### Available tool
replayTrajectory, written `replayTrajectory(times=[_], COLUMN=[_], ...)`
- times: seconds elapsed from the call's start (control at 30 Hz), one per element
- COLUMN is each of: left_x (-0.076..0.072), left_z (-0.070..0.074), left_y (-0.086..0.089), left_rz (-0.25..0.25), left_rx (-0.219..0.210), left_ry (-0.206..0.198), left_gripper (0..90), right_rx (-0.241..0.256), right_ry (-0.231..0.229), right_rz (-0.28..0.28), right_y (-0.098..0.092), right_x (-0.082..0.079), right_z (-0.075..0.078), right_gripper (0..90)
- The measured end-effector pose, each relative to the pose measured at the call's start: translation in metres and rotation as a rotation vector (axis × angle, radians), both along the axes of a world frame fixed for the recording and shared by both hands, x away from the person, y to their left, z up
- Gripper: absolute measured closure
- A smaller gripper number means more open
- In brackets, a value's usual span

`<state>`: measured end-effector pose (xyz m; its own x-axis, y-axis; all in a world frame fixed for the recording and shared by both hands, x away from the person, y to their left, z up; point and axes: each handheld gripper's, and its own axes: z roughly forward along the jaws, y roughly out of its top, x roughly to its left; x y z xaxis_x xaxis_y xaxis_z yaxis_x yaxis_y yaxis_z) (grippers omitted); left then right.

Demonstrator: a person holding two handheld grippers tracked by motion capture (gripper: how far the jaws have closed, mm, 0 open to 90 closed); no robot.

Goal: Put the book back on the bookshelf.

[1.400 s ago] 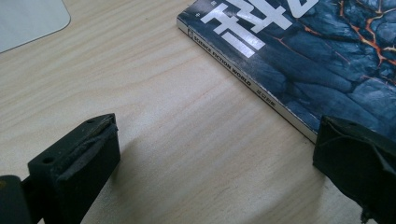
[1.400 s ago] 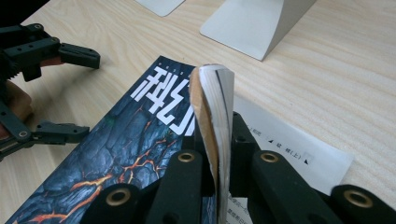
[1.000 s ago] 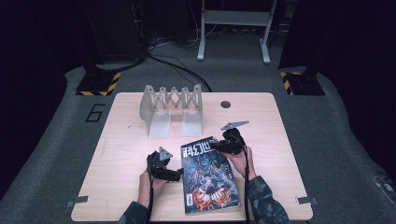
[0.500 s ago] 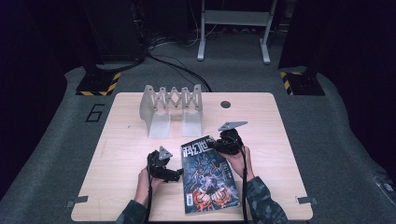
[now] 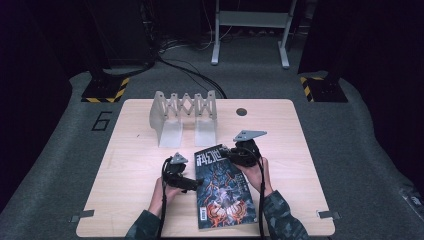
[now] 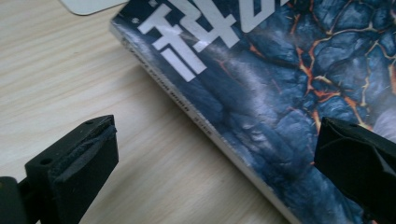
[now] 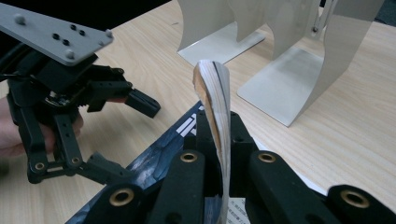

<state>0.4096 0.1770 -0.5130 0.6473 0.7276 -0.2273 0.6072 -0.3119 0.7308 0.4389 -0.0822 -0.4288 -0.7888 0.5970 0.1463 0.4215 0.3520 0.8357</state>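
magazine (image 5: 221, 187) corner lifted further, right gripper (image 5: 239, 153) pinching

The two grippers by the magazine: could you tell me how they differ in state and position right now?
The right gripper is shut on the magazine, lifting its top corner; the left gripper is open, its jaws straddling the magazine's spine edge without touching. The right sits at the top edge, the left at the side. Both are hand-held.

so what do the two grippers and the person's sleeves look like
Both are black linkage frames with brass-coloured pivot bushings. The left gripper has blocky black jaws faced with dark pads, and a small grey three-cornered plate on top. The right gripper carries a larger grey plate with small holes. A black cable trails from each. The sleeves are dark green camouflage.
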Motion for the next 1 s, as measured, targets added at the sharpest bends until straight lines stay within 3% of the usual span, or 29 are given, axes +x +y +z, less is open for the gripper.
replayTrajectory(times=[0.23,0.47,0.5,0.57,0.7,0.8,0.87,1.0], left_x=[0.004,0.005,0.005,0.005,0.004,0.004,0.004,0.003], left_z=[-0.005,-0.006,-0.006,-0.006,-0.005,-0.006,-0.006,-0.006], left_y=[-0.01,-0.02,-0.022,-0.024,-0.025,-0.025,-0.025,-0.022], left_rz=[-0.037,-0.075,-0.077,-0.084,-0.101,-0.081,-0.073,-0.059], left_rx=[-0.024,-0.011,-0.028,-0.023,-0.03,-0.036,-0.024,-0.015], left_ry=[0.045,0.057,0.071,0.062,0.061,0.075,0.062,0.064], left_gripper=[0.2,1.6,1.8,2.0,10.4,15.5,18.7,24.5], right_rx=[0.017,0.028,0.026,0.026,0.027,0.032,0.028,0.029], right_ry=[-0.014,-0.036,-0.041,-0.042,-0.036,-0.016,-0.007,0.046], right_rz=[0.001,0.008,0.009,0.01,0.008,-0.006,-0.008,-0.037], right_y=[-0.001,-0.003,-0.003,-0.003,-0.004,-0.006,-0.007,-0.014], right_x=[-0.005,-0.008,-0.008,-0.008,-0.008,-0.005,-0.004,0.002], right_z=[0.003,0.006,0.006,0.007,0.005,0.001,-0.001,-0.01], right_gripper=[87.3,87.3,87.3,87.3,87.2,86.9,86.7,86.2])
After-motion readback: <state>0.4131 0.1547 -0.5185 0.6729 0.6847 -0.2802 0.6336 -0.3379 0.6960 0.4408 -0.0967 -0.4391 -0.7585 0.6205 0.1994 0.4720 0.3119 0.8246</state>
